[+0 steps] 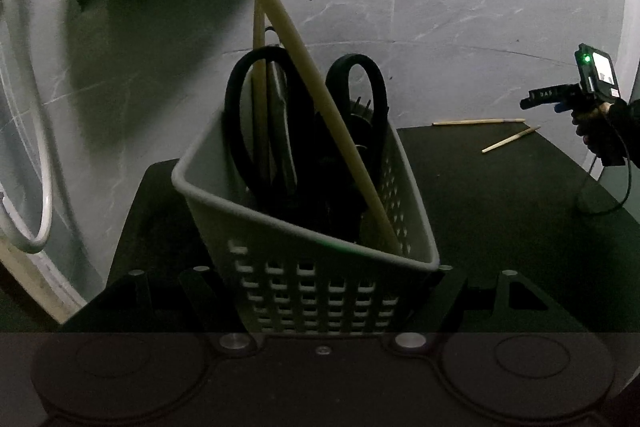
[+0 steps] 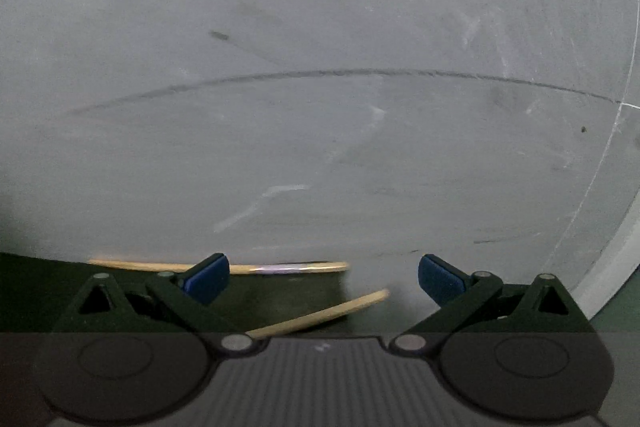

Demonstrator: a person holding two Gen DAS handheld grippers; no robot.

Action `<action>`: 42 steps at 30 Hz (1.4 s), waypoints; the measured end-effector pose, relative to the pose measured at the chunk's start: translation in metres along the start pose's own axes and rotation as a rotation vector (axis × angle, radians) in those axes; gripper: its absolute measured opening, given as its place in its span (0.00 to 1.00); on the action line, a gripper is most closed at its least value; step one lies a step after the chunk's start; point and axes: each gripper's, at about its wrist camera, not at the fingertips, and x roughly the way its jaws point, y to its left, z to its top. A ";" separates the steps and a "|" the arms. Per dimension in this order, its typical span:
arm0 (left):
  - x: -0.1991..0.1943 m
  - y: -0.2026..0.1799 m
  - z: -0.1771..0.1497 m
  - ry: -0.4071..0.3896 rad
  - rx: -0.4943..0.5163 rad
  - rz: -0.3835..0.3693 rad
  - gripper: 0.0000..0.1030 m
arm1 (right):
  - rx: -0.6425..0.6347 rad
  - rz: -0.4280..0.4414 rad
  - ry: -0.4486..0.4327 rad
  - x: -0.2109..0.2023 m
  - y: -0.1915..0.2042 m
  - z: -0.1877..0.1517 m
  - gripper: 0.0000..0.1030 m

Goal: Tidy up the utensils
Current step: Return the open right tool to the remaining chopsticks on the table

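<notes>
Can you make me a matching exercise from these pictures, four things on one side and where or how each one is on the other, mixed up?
Things:
1. Grey perforated plastic basket
2. Black-handled scissors
3. Two loose bamboo chopsticks
4. Right gripper

States:
A. Lying flat on the dark table top
B. Jaws open, nothing between the blue pads
C. Clamped by the left gripper
D. Standing handles-up inside the basket

Pairs: 1-C, 2-D, 3-A, 4-B
</notes>
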 end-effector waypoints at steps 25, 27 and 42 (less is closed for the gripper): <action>0.006 -0.001 0.004 0.005 -0.003 0.015 0.75 | 0.026 -0.117 0.205 0.069 -0.021 0.013 0.99; 0.006 0.000 0.003 0.003 -0.002 0.012 0.75 | 0.014 -0.095 0.199 0.062 -0.017 0.009 0.98; 0.006 -0.001 0.005 0.005 0.003 0.010 0.75 | 0.084 -0.114 0.172 0.088 -0.018 0.021 1.00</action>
